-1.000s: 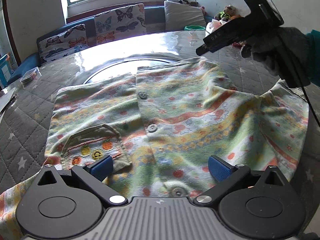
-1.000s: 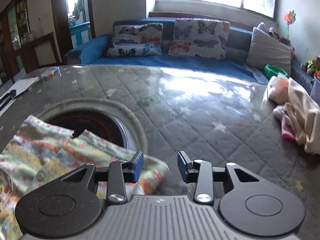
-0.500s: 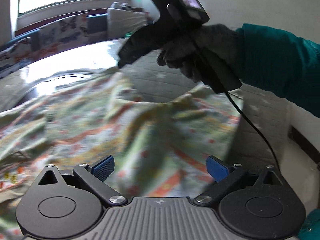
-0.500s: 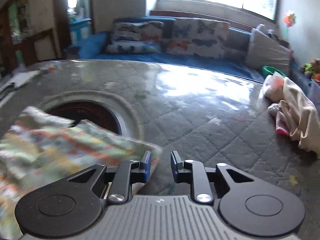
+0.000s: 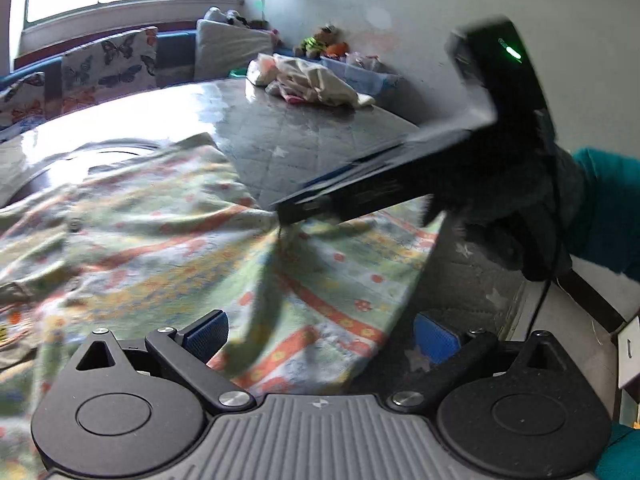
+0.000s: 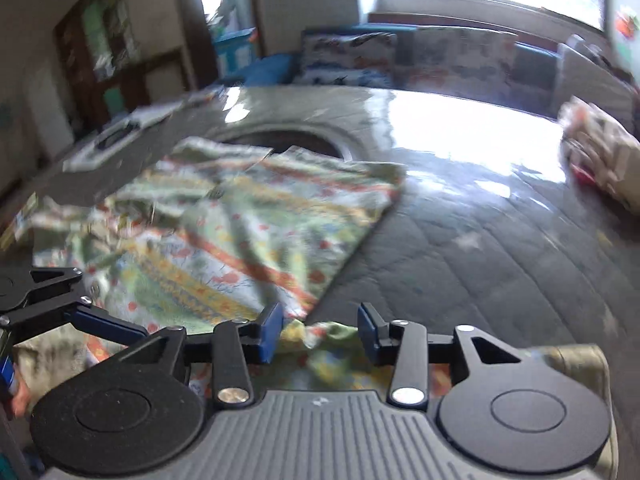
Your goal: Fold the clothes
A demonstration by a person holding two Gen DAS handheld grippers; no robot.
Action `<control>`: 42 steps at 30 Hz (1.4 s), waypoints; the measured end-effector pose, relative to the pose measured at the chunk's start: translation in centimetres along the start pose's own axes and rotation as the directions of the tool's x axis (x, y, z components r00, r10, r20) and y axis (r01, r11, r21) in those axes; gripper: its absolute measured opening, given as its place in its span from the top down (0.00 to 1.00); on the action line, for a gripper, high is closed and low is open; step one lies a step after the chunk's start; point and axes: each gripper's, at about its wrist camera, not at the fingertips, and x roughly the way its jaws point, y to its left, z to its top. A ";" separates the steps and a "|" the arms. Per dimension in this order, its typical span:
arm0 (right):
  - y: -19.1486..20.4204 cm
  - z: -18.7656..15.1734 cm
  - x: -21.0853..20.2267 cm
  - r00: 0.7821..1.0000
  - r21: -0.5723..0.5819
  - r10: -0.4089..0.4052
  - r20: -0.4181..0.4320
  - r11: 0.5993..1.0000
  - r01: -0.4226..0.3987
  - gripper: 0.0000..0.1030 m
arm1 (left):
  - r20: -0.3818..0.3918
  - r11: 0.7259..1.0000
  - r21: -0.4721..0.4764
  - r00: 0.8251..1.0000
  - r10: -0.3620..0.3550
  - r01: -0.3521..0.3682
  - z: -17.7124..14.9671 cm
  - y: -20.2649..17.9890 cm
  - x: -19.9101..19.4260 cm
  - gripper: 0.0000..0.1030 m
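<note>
A small striped, flowery shirt point(image 5: 168, 240) lies spread, front up, on the grey quilted table point(image 5: 304, 140). My left gripper point(image 5: 320, 336) is open low over the shirt's near right part, cloth lying between its blue pads point(image 5: 206, 334). In the left wrist view my right gripper point(image 5: 280, 218), held by a gloved hand point(image 5: 520, 220), touches a raised ridge of the shirt. In the right wrist view my right gripper point(image 6: 320, 332) has its jaws apart with a bunch of the shirt point(image 6: 240, 216) between them. One left finger point(image 6: 108, 324) shows at that view's left edge.
A pile of other clothes point(image 5: 312, 80) lies at the table's far right, also seen as the pile point(image 6: 600, 168). A round recess point(image 6: 288, 140) sits beyond the shirt. Papers point(image 6: 120, 132) lie at the far left. A sofa with butterfly cushions point(image 5: 104, 64) stands behind the table.
My right gripper left the shirt's far corner and came down onto the ridge at its right side, its jaws wider than half a second ago. My left gripper swung right along the shirt.
</note>
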 end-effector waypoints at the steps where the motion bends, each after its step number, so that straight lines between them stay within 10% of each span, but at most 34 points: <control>1: -0.7 -0.3 -1.0 1.000 0.027 -0.010 0.029 1.000 0.010 0.59 | 0.008 1.000 -0.010 1.000 0.007 -0.007 -0.1 0.2 -0.4 0.02; 14: -8.8 -6.2 -6.6 0.926 0.263 -0.377 0.003 0.894 0.363 0.47 | 0.043 0.979 -0.136 0.986 0.160 -0.152 -1.5 3.7 -4.4 0.02; 18: -8.9 -6.2 -6.7 0.922 0.274 -0.388 0.005 0.887 0.372 0.89 | 0.026 0.972 -0.151 0.982 0.188 -0.182 -2.3 4.4 -5.0 0.02; 21: -8.0 -6.2 -7.0 0.895 0.234 -0.446 0.011 0.871 0.432 0.92 | 0.009 0.968 -0.151 0.979 0.203 -0.199 -3.0 4.4 -5.0 0.02; 30: -7.2 -6.7 -8.0 0.833 0.219 -0.554 -0.002 0.812 0.541 0.61 | -0.006 0.969 -0.138 0.979 0.204 -0.203 -4.7 4.1 -5.1 0.02; 42: 5.1 -2.0 -3.7 0.987 -0.097 -0.118 0.107 0.987 0.129 0.43 | 0.060 0.891 -0.317 0.930 0.362 -0.326 -6.5 6.8 -10.7 0.02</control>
